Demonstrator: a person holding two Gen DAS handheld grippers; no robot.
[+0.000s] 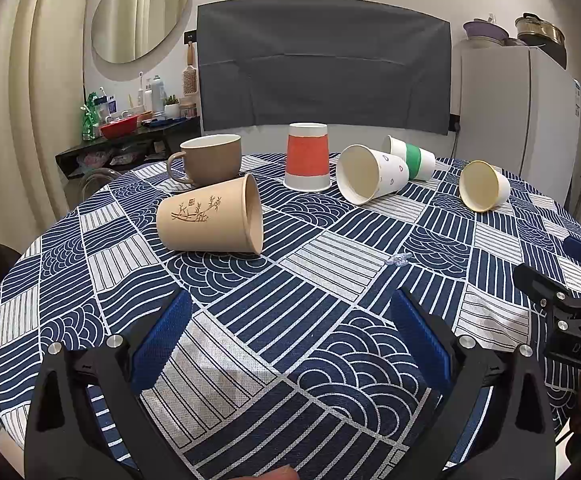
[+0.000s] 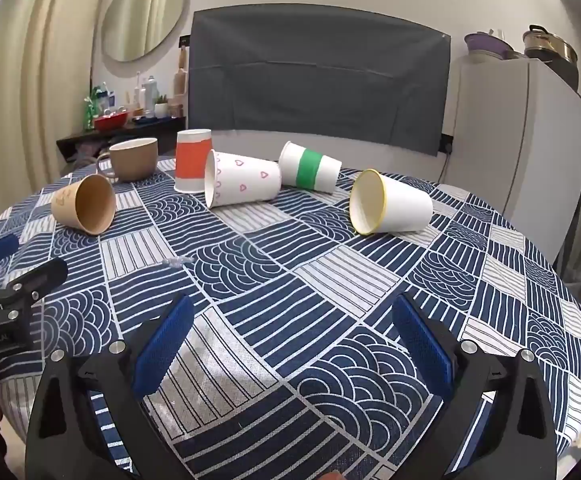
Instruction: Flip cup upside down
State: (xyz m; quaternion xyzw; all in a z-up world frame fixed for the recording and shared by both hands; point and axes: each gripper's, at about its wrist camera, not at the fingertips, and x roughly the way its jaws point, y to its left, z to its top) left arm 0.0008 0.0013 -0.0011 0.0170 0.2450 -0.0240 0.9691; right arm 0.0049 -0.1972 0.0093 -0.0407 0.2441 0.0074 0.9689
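Several cups are on a round table with a blue patterned cloth (image 1: 310, 280). A tan paper cup (image 1: 210, 218) (image 2: 84, 204) lies on its side, as do a heart-print cup (image 1: 370, 174) (image 2: 242, 179), a green-banded cup (image 1: 412, 158) (image 2: 309, 168) and a yellow-rimmed cup (image 1: 482, 190) (image 2: 388, 203). An orange-banded cup (image 1: 307, 157) (image 2: 192, 160) stands upside down. A brown mug (image 1: 210, 158) (image 2: 132, 159) stands upright. My left gripper (image 1: 290, 308) and right gripper (image 2: 290, 312) are open and empty above the near cloth, well short of the cups.
A small clear plastic piece (image 1: 398, 259) (image 2: 176, 262) lies on the cloth. A dark covered panel (image 1: 322, 60) stands behind the table, a shelf with bottles (image 1: 130, 120) at back left, a white fridge (image 1: 518, 112) at right. Each gripper shows at the other view's edge.
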